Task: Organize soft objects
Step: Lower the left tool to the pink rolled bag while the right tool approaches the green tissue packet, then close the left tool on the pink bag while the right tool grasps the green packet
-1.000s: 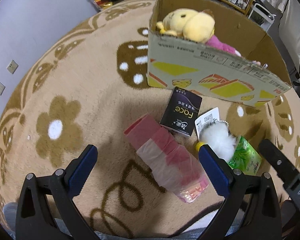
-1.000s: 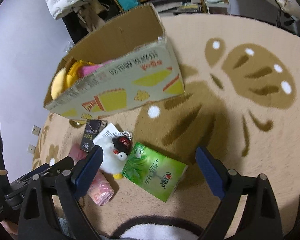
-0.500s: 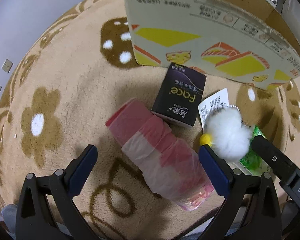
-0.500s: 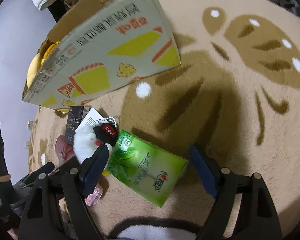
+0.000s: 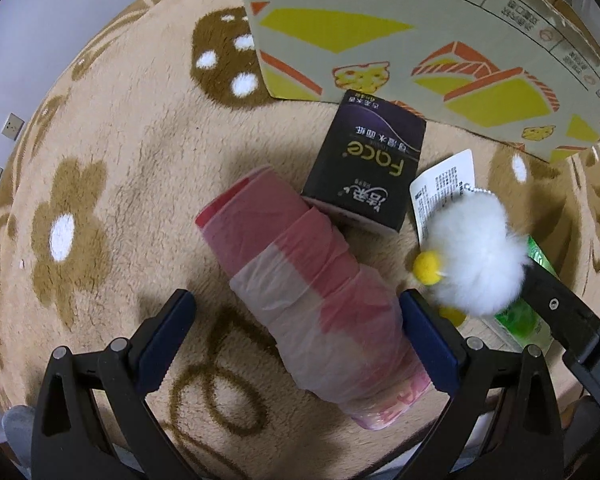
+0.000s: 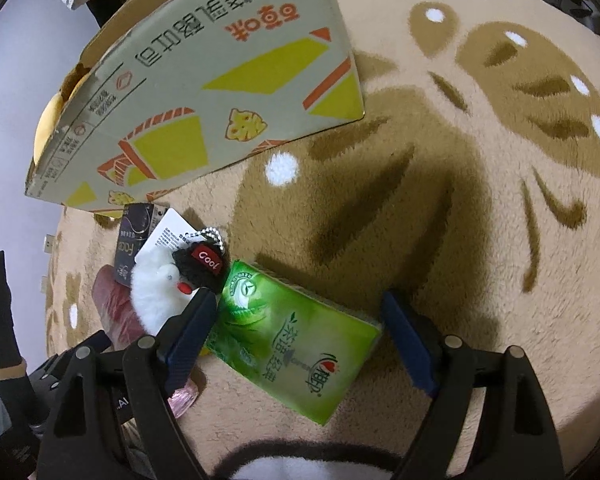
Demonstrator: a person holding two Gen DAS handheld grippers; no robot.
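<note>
My left gripper (image 5: 298, 338) is open, low over the rug, with a pink plastic-wrapped roll (image 5: 312, 284) lying between its fingers. My right gripper (image 6: 304, 344) is open and straddles a green tissue pack (image 6: 296, 344), which also shows in the left wrist view (image 5: 520, 316). A white plush penguin keychain (image 5: 476, 260) with a paper tag lies between the two items; it also shows in the right wrist view (image 6: 160, 284). A black tissue pack (image 5: 366, 164) lies against the cardboard box (image 5: 420, 28). A yellow plush (image 6: 48, 120) peeks out of the box (image 6: 204, 92).
Everything lies on a beige round rug (image 6: 480, 200) with brown flower patterns. A grey wall with sockets (image 5: 12, 136) stands on the left. My right gripper's black body (image 5: 572, 332) shows at the right of the left wrist view.
Both grippers have come down and forward. The left now has the pink roll between its fingers, the right now has the green pack between its fingers. The box has slid toward the top of both views.
</note>
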